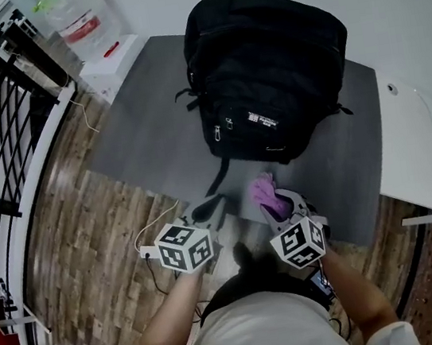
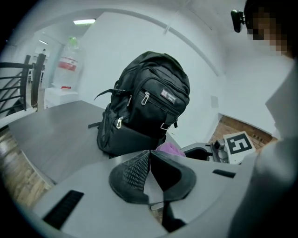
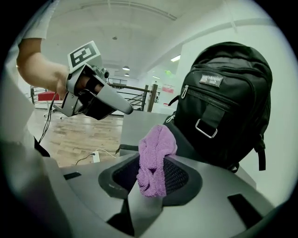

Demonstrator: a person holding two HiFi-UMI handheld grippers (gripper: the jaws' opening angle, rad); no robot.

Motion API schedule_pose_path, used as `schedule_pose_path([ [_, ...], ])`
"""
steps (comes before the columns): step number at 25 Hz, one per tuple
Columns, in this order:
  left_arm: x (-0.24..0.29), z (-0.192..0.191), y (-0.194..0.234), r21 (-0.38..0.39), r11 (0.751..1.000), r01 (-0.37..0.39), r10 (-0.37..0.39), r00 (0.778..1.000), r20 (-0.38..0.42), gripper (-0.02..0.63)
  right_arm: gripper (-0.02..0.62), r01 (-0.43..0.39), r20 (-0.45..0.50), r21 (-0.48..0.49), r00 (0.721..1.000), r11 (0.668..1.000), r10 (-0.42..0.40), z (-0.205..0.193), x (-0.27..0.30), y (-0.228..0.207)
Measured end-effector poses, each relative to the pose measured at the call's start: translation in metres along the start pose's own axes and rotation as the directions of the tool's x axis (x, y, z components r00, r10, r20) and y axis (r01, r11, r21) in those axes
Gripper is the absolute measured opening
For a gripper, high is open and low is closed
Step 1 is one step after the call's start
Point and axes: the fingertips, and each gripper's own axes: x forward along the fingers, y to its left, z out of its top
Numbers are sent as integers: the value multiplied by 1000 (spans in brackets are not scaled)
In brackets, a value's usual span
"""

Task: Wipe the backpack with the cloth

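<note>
Clamping one purple cloth (image 3: 153, 160) is the right gripper (image 3: 151, 172). Its jaws are pinching the cloth's lower end, and the rest is bunching up above the pads.

The left gripper (image 2: 149, 157) is carrying nothing, with its jaws clenched tip to tip.

Two grippers in all. Both are hovering low over the near edge of the grey bench (image 1: 157, 152), side by side and not touching each other.

One black backpack (image 1: 269, 71) is standing upright on the bench just beyond the grippers, with its front pockets facing the person. The cloth is sitting near the backpack's base, and in the head view the two are reading as apart.

One loose strap (image 1: 218, 177) is trailing from the backpack's bottom across the bench toward the left gripper. One white label (image 1: 262, 120) is showing on the front pocket. Two silver zip pulls (image 2: 145, 97) are hanging in the left gripper view.

Off the bench:
- One water jug (image 1: 81, 23) is standing at far left.
- One black railing (image 1: 4, 151) is running along the left side.
- One white power strip (image 1: 149, 251) is lying on the wood floor (image 1: 91, 250), with its cable curling off it.
- One white desk (image 1: 430, 152) is butting against the bench's right side.
</note>
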Motion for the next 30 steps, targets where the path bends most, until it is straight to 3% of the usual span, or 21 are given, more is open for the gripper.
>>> schedule_pose_path([
  [7,-42,25,2,34,999,-35,31,995,97,6,141,10,101,-86,995,996,-2,58,-9,16],
  [12,-62,50,12,132,991,28,-51,984,172,6,141,58,128,-112,991,992,-43,94,-2,27],
  [21,-100,82,86,207,956,207,-234,965,116,6,141,272,88,-8,959,962,-270,165,37,37],
  [27,-106,114,133,320,916,243,-282,956,80,6,141,400,44,39,915,916,-402,196,51,36],
  [30,-95,123,141,316,906,281,-317,946,70,8,141,436,30,58,898,898,-438,204,52,32],
])
